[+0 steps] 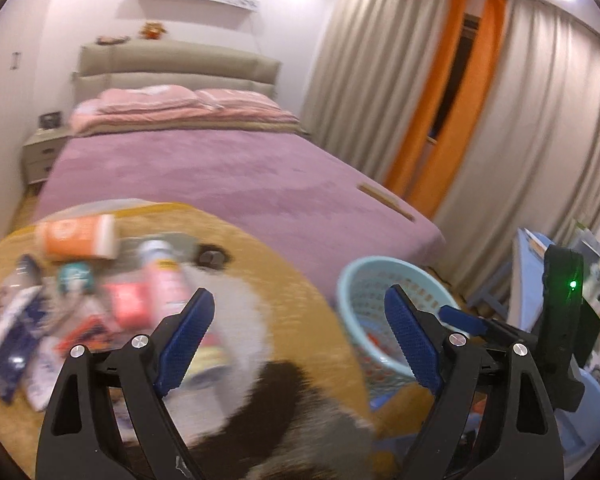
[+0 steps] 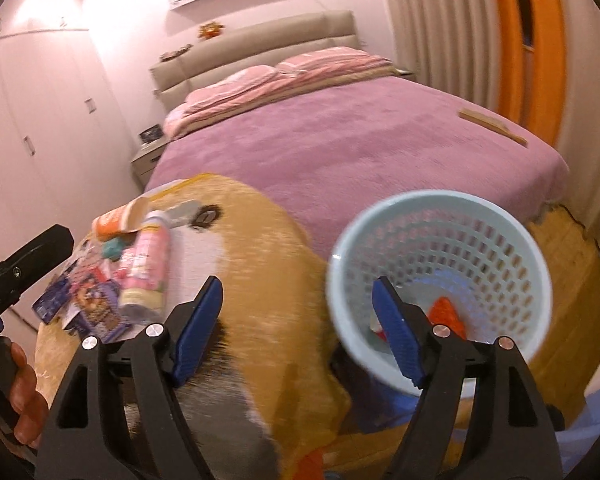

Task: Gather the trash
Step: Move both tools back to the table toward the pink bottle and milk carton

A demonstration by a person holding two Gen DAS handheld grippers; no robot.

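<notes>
A pile of trash lies on a yellow-brown plush blanket (image 1: 284, 280): an orange carton (image 1: 76, 236), a pink bottle (image 1: 164, 276), blue wrappers (image 1: 8, 340). The same pile shows in the right wrist view, with the pink bottle (image 2: 150, 264) and orange carton (image 2: 116, 220). A light blue mesh basket (image 1: 380, 280) stands to the right and holds an orange-red piece (image 2: 446, 312); in the right view its rim (image 2: 500, 216) is close. My left gripper (image 1: 300, 328) is open and empty, right of the pile. My right gripper (image 2: 298, 312) is open and empty, beside the basket.
A bed with a purple cover (image 1: 220, 168) and pink pillows lies behind. A wooden strip (image 1: 384, 196) rests on its right edge. Grey and orange curtains (image 1: 440, 120) hang at right. A nightstand (image 1: 40, 152) stands at far left. White wardrobes (image 2: 28, 120) line the left wall.
</notes>
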